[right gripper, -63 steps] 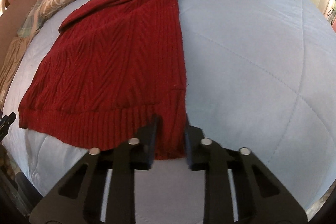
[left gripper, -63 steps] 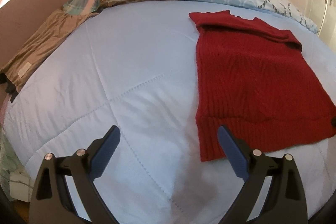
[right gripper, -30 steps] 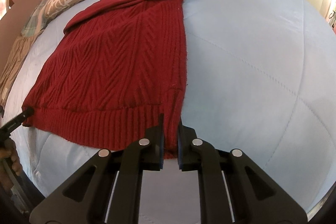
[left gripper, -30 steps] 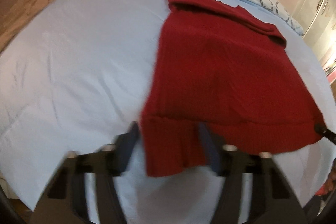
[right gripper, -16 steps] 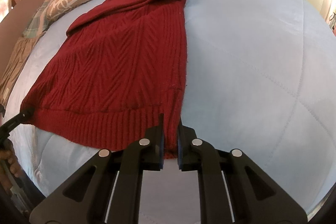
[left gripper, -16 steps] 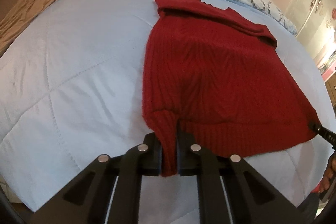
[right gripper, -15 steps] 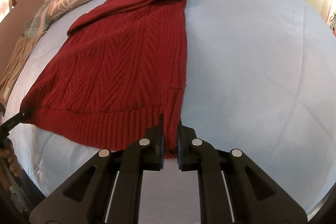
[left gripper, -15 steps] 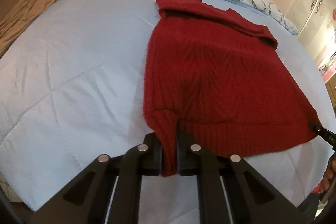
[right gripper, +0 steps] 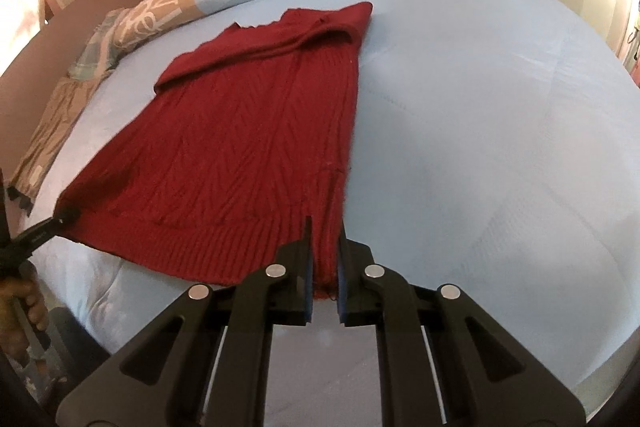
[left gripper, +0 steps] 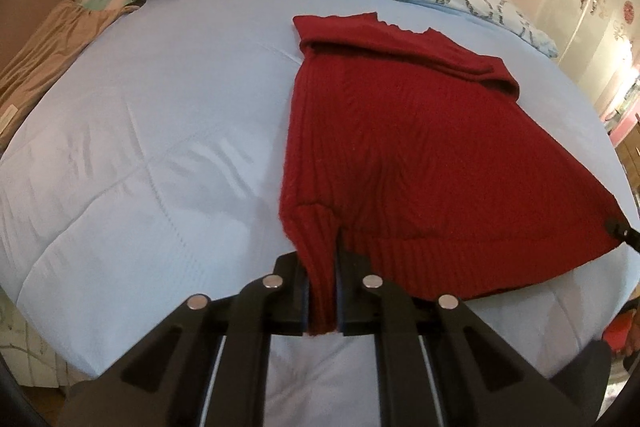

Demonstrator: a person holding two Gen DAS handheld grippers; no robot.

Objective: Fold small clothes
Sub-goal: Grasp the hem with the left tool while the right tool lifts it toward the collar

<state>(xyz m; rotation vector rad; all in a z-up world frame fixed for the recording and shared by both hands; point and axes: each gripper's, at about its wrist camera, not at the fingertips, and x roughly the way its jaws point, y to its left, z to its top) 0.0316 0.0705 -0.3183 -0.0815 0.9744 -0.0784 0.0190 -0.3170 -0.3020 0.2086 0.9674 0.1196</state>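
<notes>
Left gripper [left gripper: 322,291] and right gripper [right gripper: 323,267] both clamp the dark-red ribbed knit sweater's [left gripper: 400,147] hem corners; lift evenly, carry to collar.

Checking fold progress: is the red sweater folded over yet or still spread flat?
Still spread, no bottom-to-top fold. The red sweater lies open on the blue quilt, only its hem corners pinched: left gripper and right gripper.

The right gripper [right gripper: 323,269] pinches the red sweater's [right gripper: 248,147] hem corner, the left gripper [right gripper: 60,217] the opposite one, above the blue bed [right gripper: 500,147].
</notes>
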